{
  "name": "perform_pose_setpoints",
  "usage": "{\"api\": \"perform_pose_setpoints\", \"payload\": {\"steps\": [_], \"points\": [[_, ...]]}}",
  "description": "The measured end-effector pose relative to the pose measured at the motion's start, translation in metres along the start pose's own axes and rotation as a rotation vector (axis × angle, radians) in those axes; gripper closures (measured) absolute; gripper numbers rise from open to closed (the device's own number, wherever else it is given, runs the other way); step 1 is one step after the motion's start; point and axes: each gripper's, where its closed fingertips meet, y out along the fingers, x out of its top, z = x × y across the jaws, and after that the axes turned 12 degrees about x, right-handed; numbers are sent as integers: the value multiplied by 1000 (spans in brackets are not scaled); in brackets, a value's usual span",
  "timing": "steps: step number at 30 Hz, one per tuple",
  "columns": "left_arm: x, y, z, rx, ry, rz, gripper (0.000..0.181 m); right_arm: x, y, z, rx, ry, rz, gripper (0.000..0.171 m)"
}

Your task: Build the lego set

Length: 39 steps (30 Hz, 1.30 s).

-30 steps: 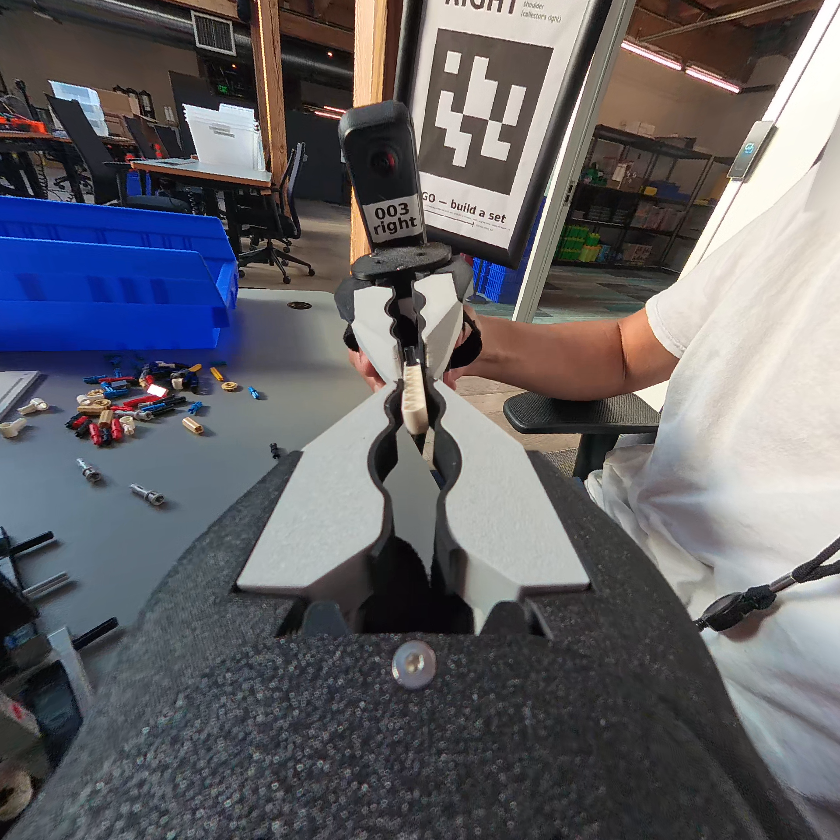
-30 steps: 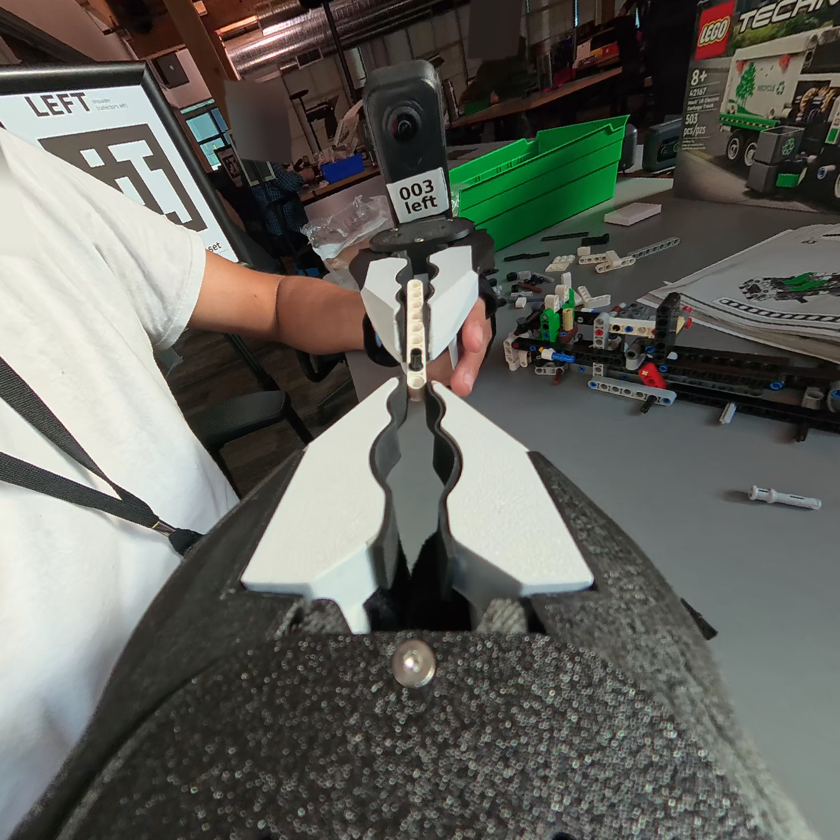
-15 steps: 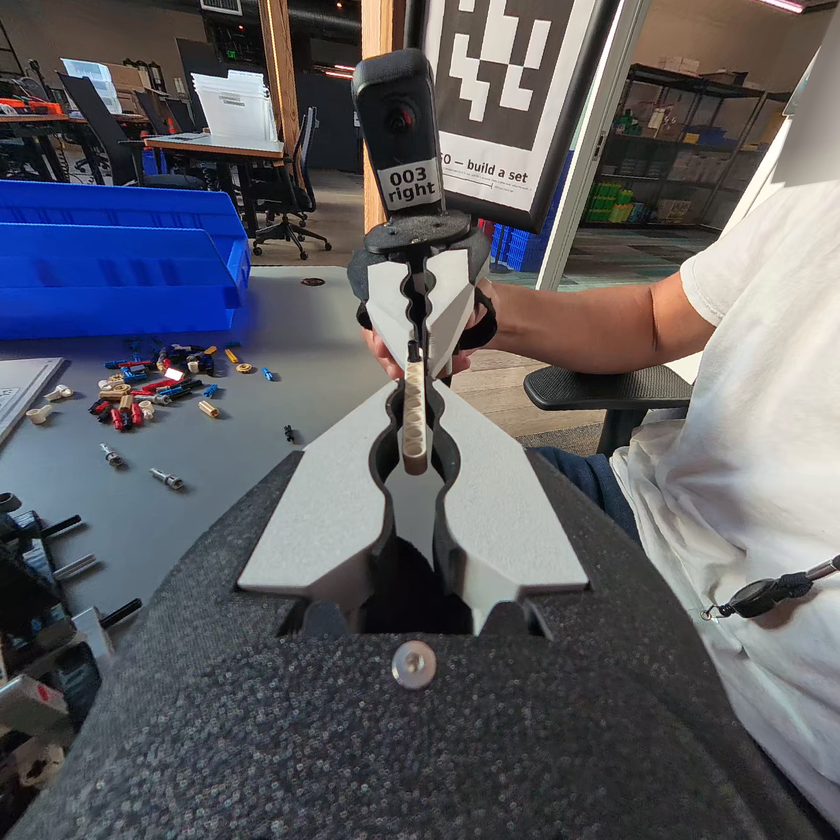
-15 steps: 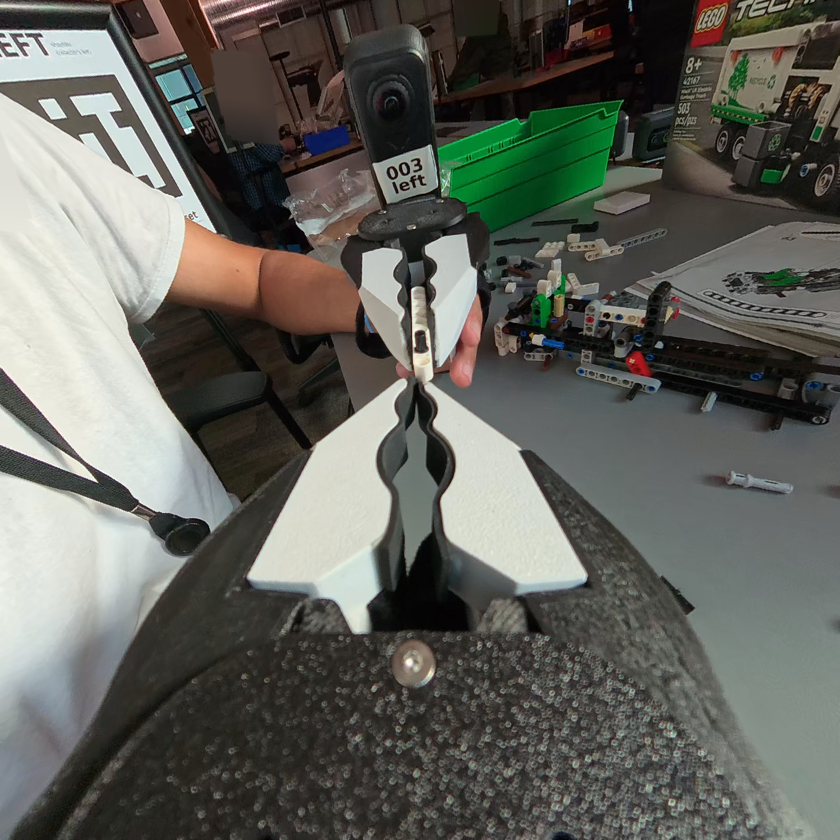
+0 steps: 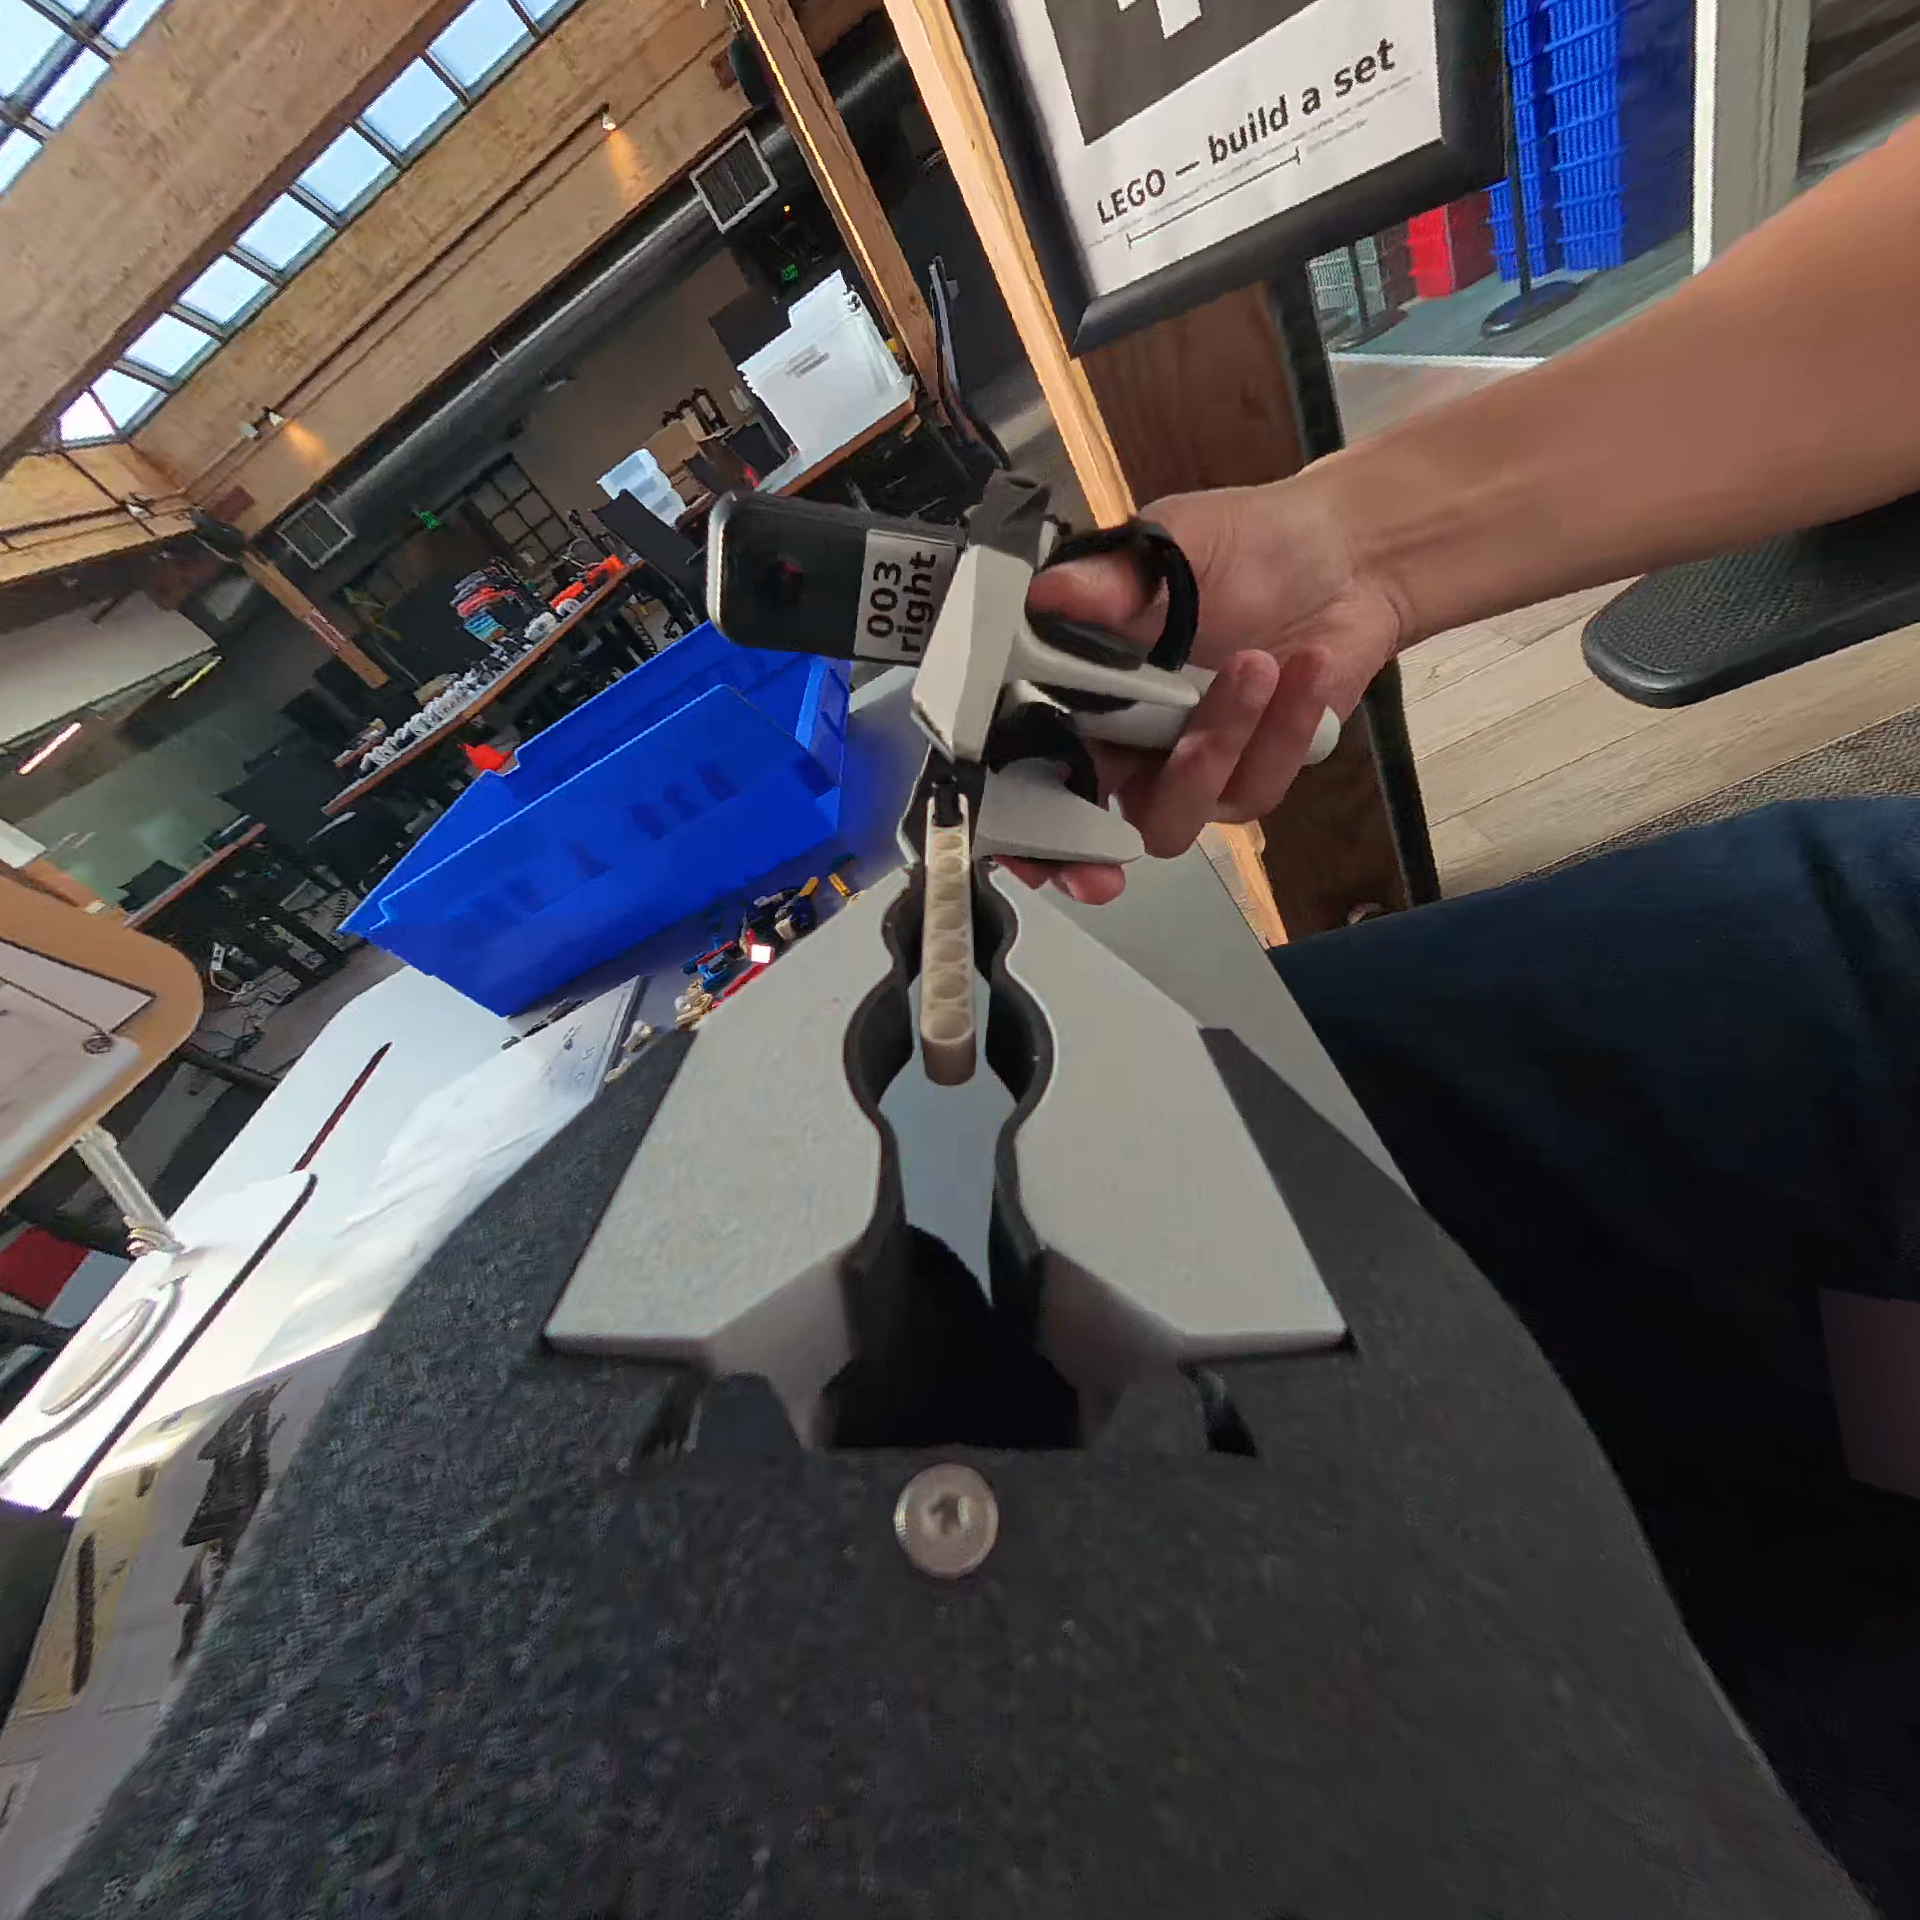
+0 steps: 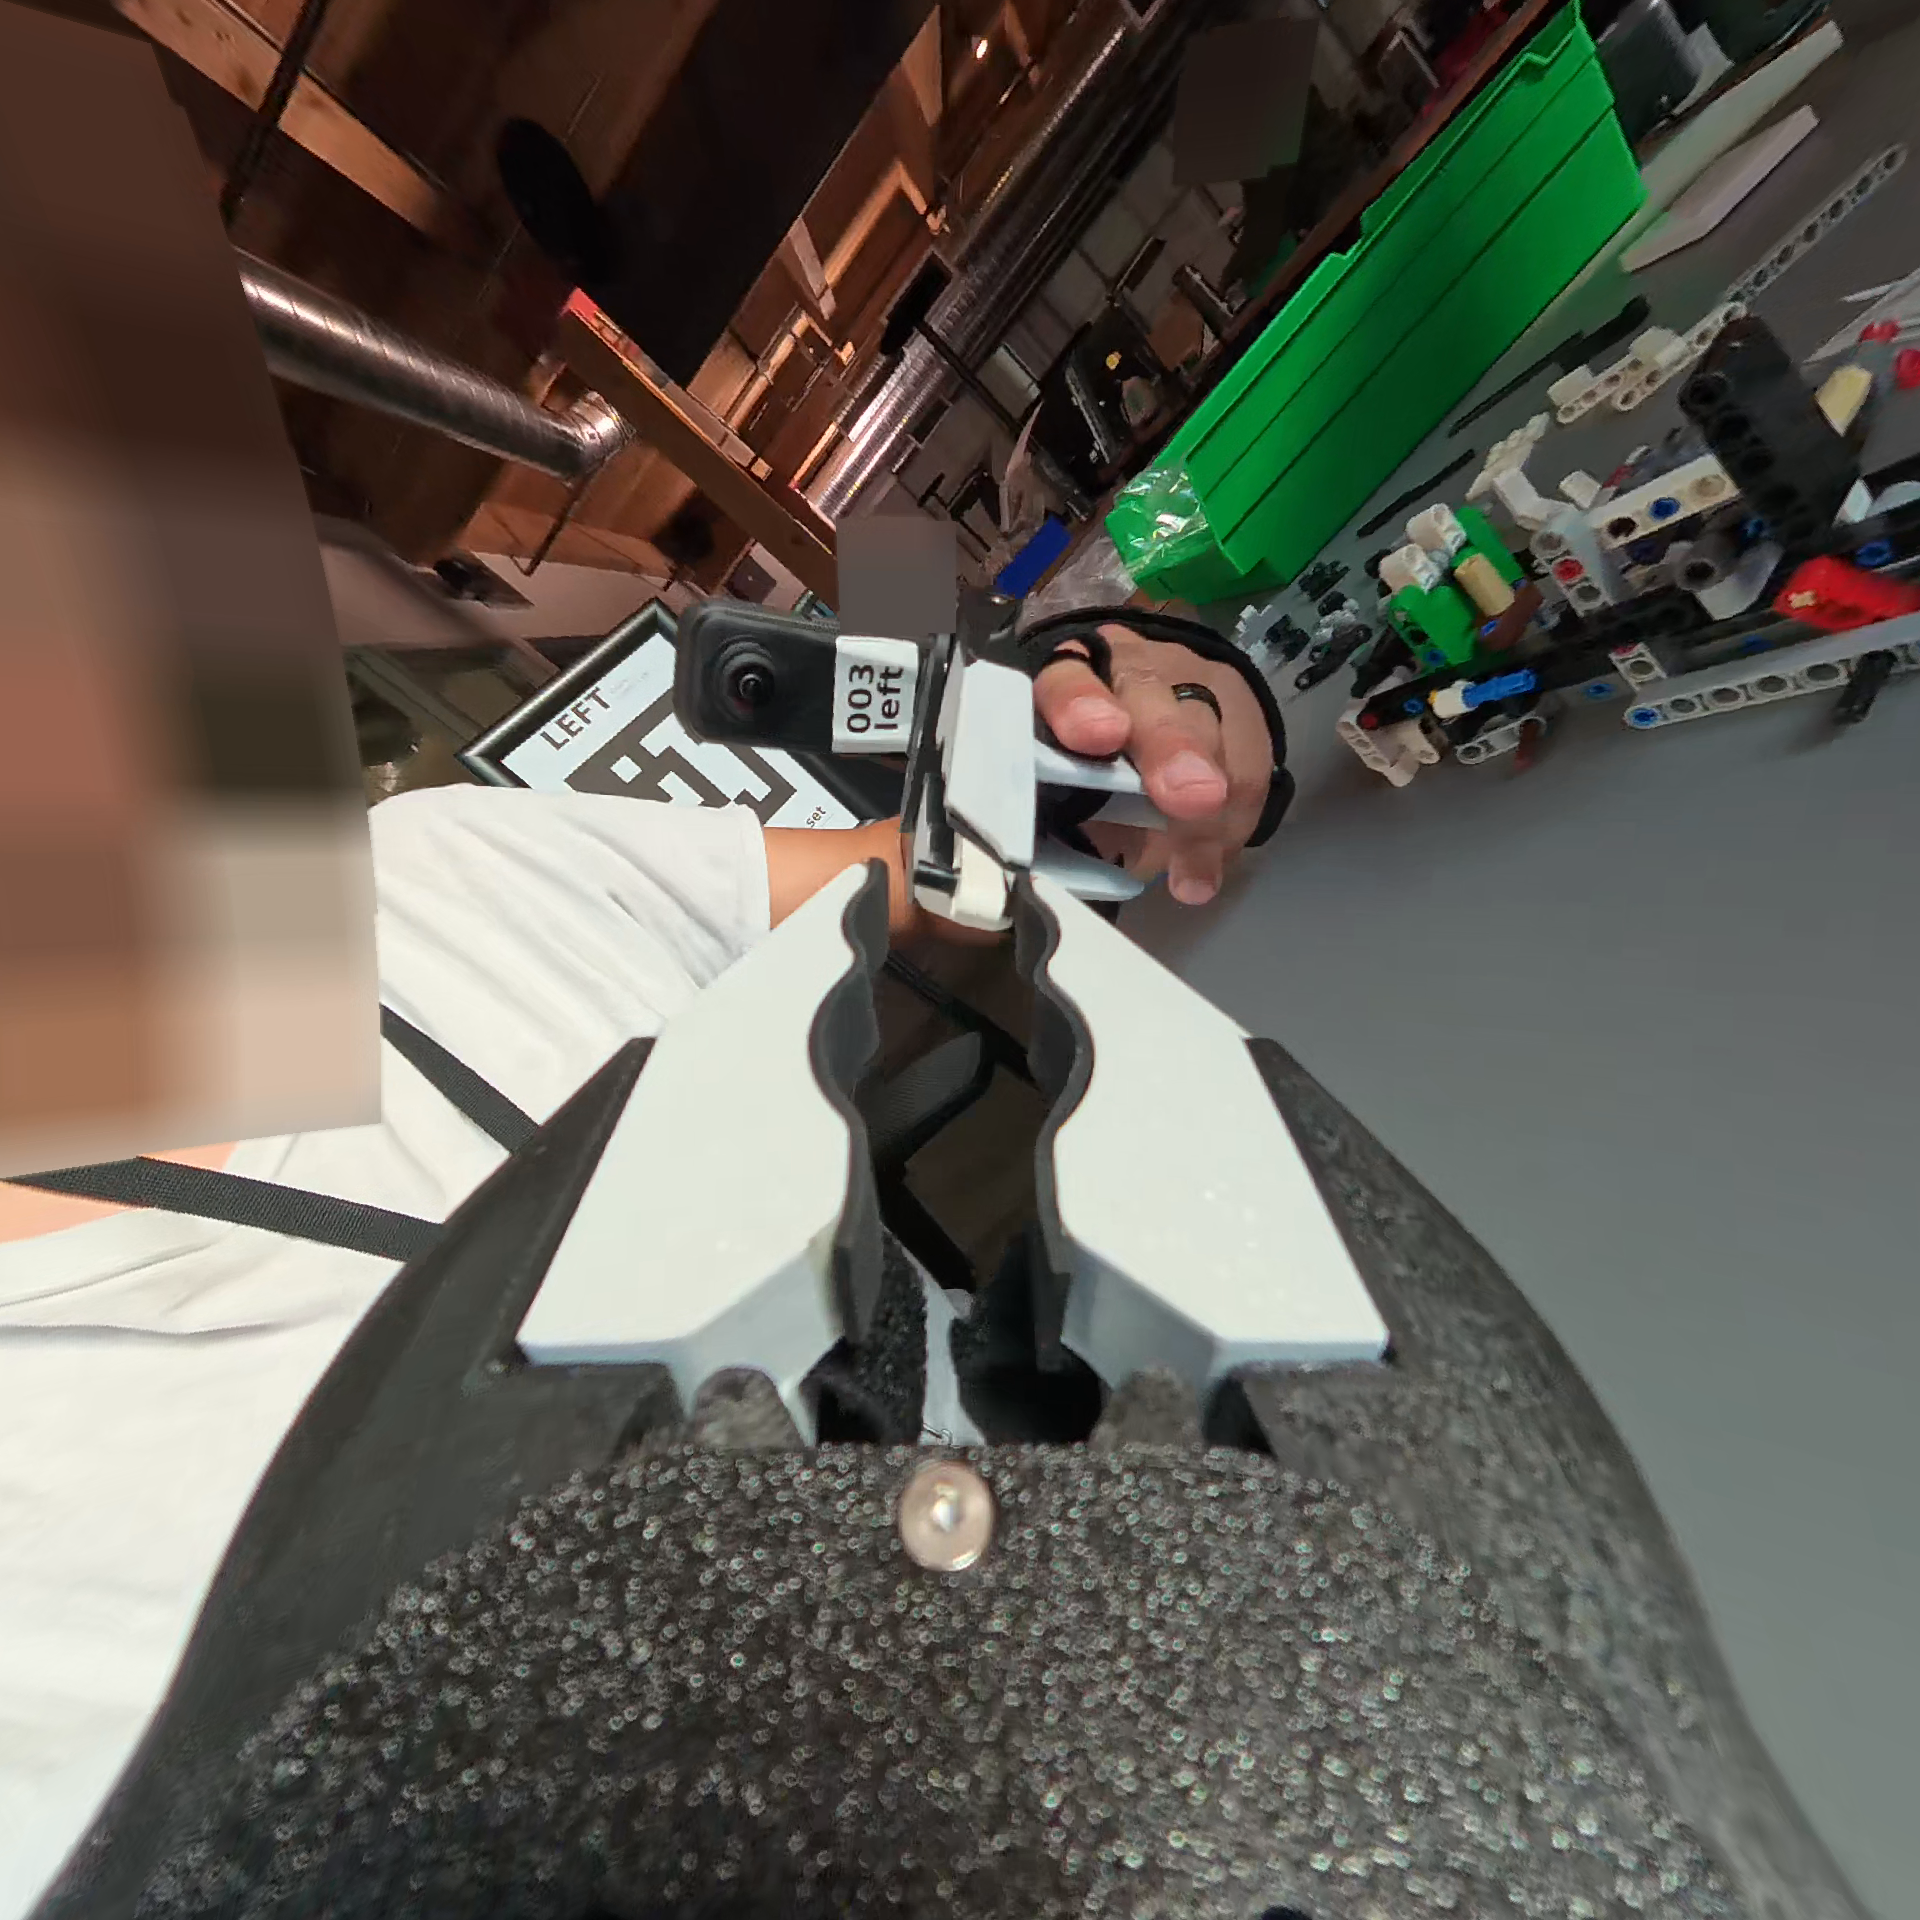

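We see a blue bin [image 5: 623, 831] on the grey table [image 6: 1558, 1039], and a green bin [image 6: 1382, 343] farther along it. A framed sign [image 5: 1226, 135] hangs on a wooden post [image 5: 1174, 416]. Office chairs [image 5: 966, 436] stand beyond.

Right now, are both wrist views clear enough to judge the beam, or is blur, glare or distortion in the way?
Left wrist view: beam sharp and evenly lit; skylights bright but cast no glare on it; table washed out and smeared at lower left; edges bent by the wide angle. Right wrist view: beam end sharp, ceiling dim, build stretched towards the right edge.
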Motion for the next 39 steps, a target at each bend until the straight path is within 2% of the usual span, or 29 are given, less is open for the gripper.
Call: {"api": "perform_pose_setpoints", "payload": {"steps": [5,11,18,33,39], "points": [[3,-1,-1,13,11,-19,176,-2,1,1,28,39,-30,157],[10,-3,-3,-29,-71,-43,176,-3,1,9,229,224,-99,157],[12,-4,-2,-29,-91,-53,176,-3,-6,11,179,168,-70,157],[18,-5,-5,-39,-126,-67,176,-4,-9,14,278,223,-106,157],[24,-8,1,-30,-153,-96,176,-1,-15,11,248,219,-114,157]]}}
